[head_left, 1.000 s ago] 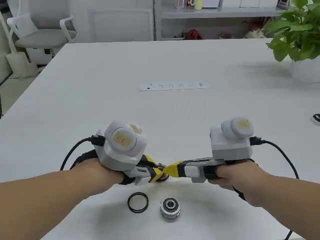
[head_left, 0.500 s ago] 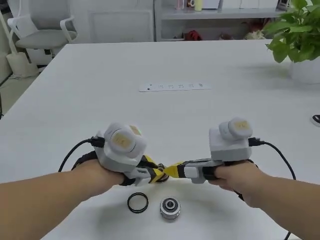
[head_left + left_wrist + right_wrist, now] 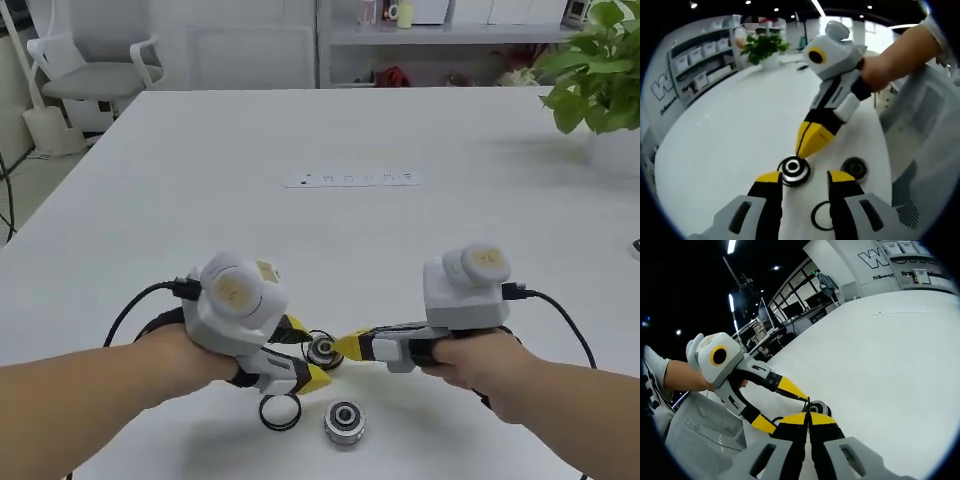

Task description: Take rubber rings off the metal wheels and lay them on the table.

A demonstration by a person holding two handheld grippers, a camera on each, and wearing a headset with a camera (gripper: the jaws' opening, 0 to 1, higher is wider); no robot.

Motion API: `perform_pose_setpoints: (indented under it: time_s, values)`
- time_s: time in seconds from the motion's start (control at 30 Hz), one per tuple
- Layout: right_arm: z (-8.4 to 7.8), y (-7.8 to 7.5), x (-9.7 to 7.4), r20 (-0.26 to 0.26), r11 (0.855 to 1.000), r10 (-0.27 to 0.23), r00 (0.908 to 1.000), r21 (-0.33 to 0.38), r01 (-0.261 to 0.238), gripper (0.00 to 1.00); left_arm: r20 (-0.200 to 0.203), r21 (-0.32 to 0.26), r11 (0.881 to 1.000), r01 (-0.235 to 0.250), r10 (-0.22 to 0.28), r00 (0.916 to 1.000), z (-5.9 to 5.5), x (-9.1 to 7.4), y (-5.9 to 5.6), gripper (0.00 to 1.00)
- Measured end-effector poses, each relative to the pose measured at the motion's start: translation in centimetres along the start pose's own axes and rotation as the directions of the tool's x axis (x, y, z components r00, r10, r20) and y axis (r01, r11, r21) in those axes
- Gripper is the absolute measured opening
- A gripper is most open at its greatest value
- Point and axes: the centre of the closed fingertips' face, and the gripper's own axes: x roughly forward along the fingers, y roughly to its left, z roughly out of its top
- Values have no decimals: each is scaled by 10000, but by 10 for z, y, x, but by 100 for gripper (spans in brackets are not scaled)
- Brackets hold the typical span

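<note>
the white surface (image 3: 420, 130) runs back to a power strip (image 3: 350, 180), a potted plant (image 3: 598, 60) in the upper right of the head view. low in the frame my left hand-held gripper (image 3: 308, 352) is released, yellow jaws apart around a metal wheel (image 3: 322, 350). my right hand-held gripper (image 3: 345, 347) is clenched, tips at that wheel's rim; whether they pinch rubber i cannot tell. a loose rubber ring (image 3: 280, 411) lies at bottom centre, a second wheel (image 3: 345, 420) just right of it.
</note>
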Motion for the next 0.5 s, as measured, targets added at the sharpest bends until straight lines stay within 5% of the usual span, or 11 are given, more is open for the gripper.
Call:
perform_pose_setpoints:
  time_s: [0.5]
  values:
    - [5,11,-1,161,9993,382,9991,28,-382,0,1042,-505,9984,238,-184,9944,14,-36,3,54]
